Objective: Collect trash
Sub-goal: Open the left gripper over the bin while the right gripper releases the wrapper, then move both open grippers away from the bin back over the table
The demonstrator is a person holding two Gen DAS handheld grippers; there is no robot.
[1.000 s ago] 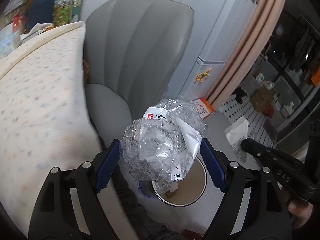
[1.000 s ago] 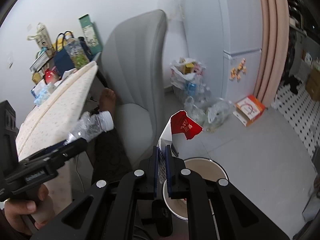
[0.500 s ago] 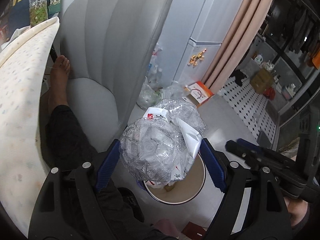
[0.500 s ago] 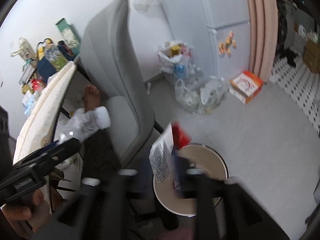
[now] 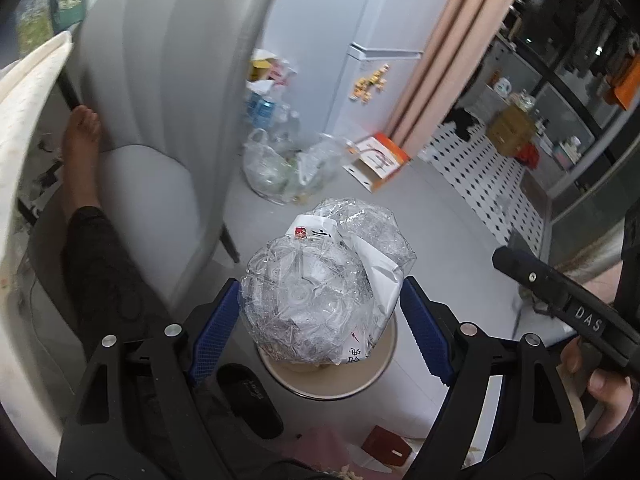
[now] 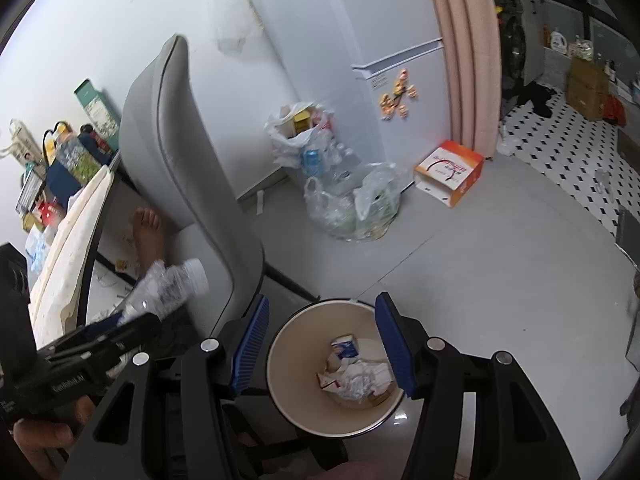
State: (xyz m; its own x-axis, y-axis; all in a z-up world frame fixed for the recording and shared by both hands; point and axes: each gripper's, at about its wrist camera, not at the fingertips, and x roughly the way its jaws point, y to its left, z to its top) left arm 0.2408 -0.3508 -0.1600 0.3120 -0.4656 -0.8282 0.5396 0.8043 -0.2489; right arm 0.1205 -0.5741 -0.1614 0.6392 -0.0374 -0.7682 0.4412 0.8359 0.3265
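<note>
My left gripper (image 5: 320, 316) is shut on a crushed clear plastic bottle (image 5: 316, 292) with a white label, held above the round beige trash bin (image 5: 384, 364). The bottle also shows in the right wrist view (image 6: 168, 288), with its white cap toward the chair. My right gripper (image 6: 322, 344) is open and empty, directly over the trash bin (image 6: 288, 384). Crumpled paper and a carton (image 6: 352, 372) lie in the bin's bottom.
A grey chair (image 6: 176, 160) stands left of the bin, with a person's bare foot (image 6: 148, 232) on it. Clear bags of bottles (image 6: 352, 204) and an orange box (image 6: 448, 176) sit by the white fridge (image 6: 360, 40). A patterned table (image 5: 20, 120) is at left.
My right gripper opened and let go of the red and white carton, which now lies in the bin. Both grippers moved closer over the bin. The left still holds the bottle.
</note>
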